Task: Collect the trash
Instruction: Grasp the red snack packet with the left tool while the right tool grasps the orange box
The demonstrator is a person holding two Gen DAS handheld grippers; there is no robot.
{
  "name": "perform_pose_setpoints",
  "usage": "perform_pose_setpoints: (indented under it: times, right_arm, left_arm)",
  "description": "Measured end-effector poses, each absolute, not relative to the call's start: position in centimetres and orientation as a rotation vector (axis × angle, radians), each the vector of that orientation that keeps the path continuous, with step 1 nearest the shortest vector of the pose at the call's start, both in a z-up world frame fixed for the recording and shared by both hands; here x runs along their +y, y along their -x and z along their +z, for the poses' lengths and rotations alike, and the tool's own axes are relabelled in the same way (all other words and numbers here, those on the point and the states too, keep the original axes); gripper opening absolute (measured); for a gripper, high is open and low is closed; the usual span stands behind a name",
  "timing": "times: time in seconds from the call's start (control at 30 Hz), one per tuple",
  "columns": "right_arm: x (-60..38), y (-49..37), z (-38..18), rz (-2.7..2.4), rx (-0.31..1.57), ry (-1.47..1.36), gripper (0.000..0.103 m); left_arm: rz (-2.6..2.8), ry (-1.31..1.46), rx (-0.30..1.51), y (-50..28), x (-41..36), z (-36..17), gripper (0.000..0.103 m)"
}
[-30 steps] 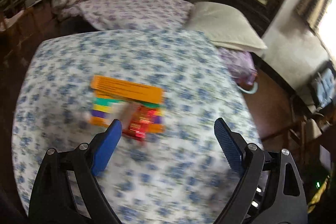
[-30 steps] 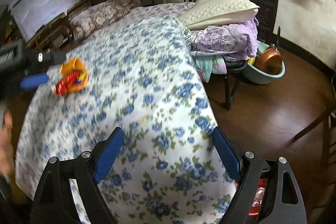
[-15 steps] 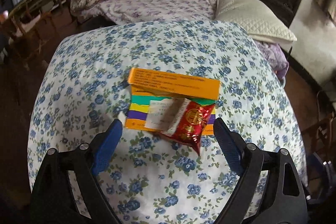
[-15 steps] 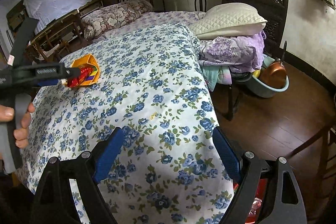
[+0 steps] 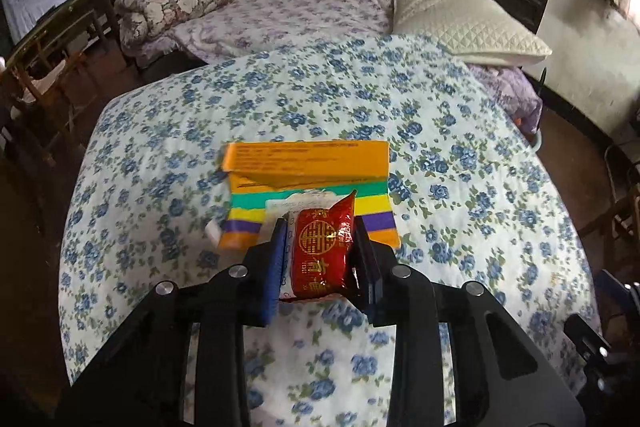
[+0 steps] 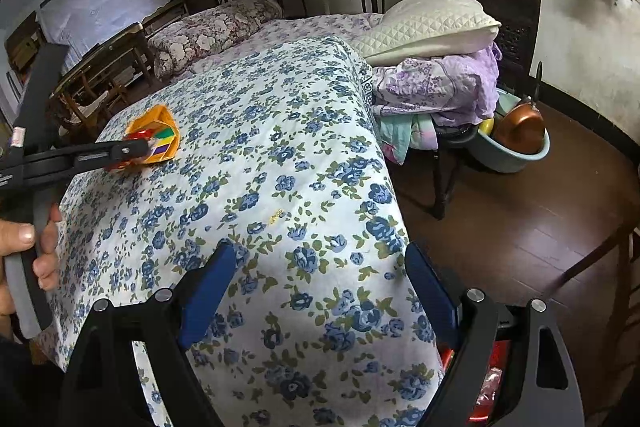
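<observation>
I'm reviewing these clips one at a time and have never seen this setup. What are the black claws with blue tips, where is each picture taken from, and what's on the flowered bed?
There is no robot here. A person holds a hand-operated two-finger gripper in each hand, and each gripper carries a wide-angle camera looking along its fingers. That is why black arms with blue pads fill the bottom of both pictures.

The left gripper has just closed its jaws on a red snack wrapper, with a white slip of paper under it. Both lie on an orange box with coloured stripes, which rests on the blue-flowered bedspread.

The right gripper stands open and empty over the bed's near corner. Its picture also shows the left hand on its tool, and a basin holding a copper kettle on the floor.
</observation>
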State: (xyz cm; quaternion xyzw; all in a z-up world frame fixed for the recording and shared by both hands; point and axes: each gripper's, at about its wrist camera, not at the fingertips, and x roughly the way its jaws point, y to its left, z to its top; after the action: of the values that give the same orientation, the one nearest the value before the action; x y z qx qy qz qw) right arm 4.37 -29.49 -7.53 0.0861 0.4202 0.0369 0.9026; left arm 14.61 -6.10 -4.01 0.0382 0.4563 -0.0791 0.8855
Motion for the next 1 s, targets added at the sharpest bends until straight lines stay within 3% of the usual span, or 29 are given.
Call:
perform_pose_setpoints:
  times: [0.27, 0.63, 1.0]
  right_arm:
    - [-29.2, -4.3, -7.5, 0.085, 0.868, -0.176, 0.085]
    - [-28.6, -3.9, -7.5, 0.112, 0.855, -0.164, 0.085]
    - [-23.3, -8.1, -5.7, 0.266, 0.879, -0.052, 0.085]
  left_arm:
    - [-0.160, 0.023, 0.962, -11.7, -1.4, -2.2, 0.033]
    - [-0.090, 0.049, 1.065, -11.7, 0.4, -4.6, 0.033]
    - [-0.033, 0.100, 1.048, -12.8, 2.5, -4.6, 0.033]
